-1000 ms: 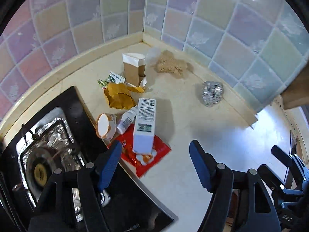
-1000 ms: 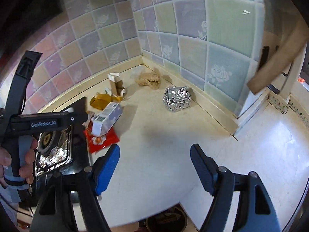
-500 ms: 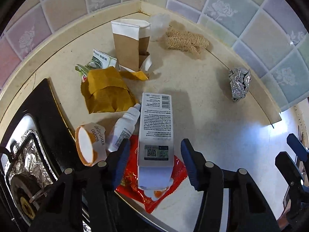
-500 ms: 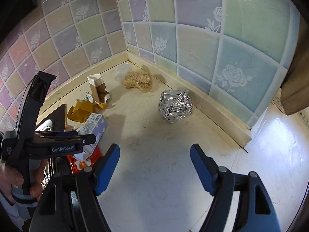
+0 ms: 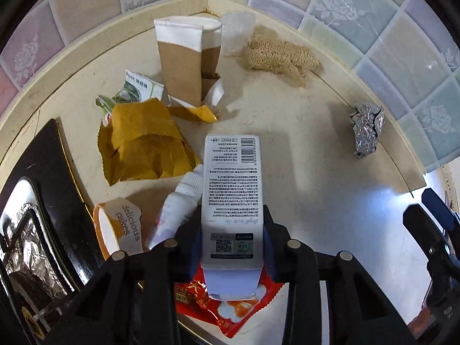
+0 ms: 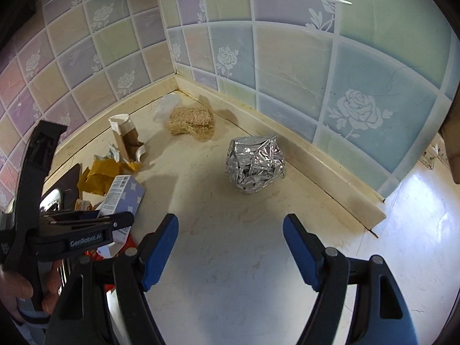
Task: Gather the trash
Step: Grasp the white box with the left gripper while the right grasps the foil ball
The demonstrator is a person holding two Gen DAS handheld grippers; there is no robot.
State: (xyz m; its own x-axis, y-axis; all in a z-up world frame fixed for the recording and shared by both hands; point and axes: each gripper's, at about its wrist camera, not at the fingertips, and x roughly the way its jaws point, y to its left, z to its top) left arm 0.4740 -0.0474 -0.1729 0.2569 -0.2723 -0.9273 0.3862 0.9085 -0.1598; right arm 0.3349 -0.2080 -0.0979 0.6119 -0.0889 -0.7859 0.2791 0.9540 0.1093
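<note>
Pastel rose-tiled walls meet at a corner over a cream countertop (image 5: 302, 149) strewn with litter. Left gripper (image 5: 232, 237) is closing, jaws flanking the white carton (image 5: 232, 189) at 6 o'clock of the left view; pads look to be on its sides. Right gripper (image 6: 230, 247) is held spread and empty, with the foil ball (image 6: 254, 166) at 12 o'clock, well apart. Nothing is seen collected yet: yellow wrapper (image 5: 143, 143), paper cup (image 5: 184, 63), small bottle (image 5: 178, 210), red packet (image 5: 230, 313) are all left.
</note>
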